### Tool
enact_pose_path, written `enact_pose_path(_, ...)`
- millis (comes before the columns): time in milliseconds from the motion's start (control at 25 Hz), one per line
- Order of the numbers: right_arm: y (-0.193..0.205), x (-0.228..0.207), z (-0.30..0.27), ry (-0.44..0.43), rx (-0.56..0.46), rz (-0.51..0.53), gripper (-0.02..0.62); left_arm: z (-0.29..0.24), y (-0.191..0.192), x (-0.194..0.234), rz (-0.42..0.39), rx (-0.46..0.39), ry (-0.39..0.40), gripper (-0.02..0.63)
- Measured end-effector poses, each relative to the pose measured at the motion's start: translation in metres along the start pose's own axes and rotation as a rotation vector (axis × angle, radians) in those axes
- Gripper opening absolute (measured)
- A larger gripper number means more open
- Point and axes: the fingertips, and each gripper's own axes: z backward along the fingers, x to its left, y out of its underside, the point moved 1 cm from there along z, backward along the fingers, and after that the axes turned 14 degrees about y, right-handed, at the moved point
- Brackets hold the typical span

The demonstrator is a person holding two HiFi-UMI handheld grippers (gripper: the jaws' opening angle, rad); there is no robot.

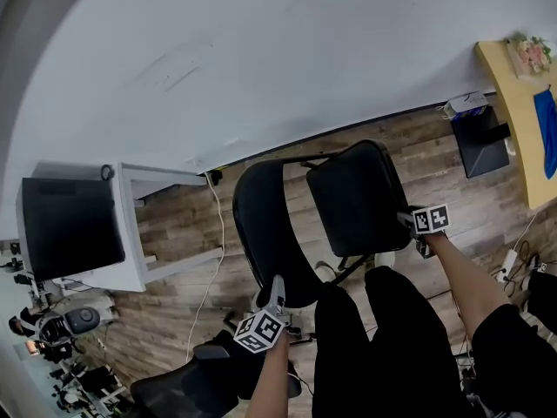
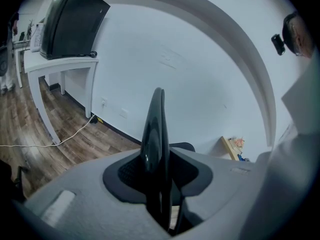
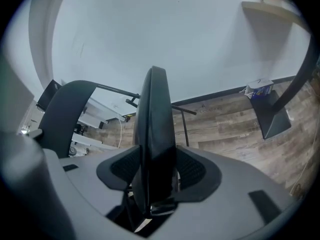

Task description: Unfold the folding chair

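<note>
Head view: folding chair (image 1: 313, 212) partly opened on the wooden floor (image 1: 174, 233), between the person's legs (image 1: 383, 338) and the far wall (image 1: 261, 59).
The left gripper (image 1: 278, 280) is clamped on the near lower edge of the backrest (image 1: 265, 225), whose black panel runs edge-on between its jaws in the left gripper view. The right gripper (image 1: 407, 219) is closed on the right edge of the seat (image 1: 357, 197), which likewise fills its jaws in the right gripper view. Backrest and seat stand side by side, already parted, with frame rods (image 3: 185, 119) showing beyond the seat. The seat appears tilted rather than level, so the chair is judged roughly half unfolded. What remains is to press the seat down until the frame spreads fully and then to release both grips.
</note>
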Motion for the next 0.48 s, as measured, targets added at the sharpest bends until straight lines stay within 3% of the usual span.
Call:
enact_pose_path(240,0.008,-0.053,-0.023,0.069,-0.019,-0.080,0.209,-0.017,0.021,0.022,0.039,0.025,-0.035,0.137)
enact_pose_path(480,0.009,-0.119,-0.053,0.160,-0.054,-0.198,0.188,-0.049,0.048,0.016,0.079,0.028,-0.019,0.143)
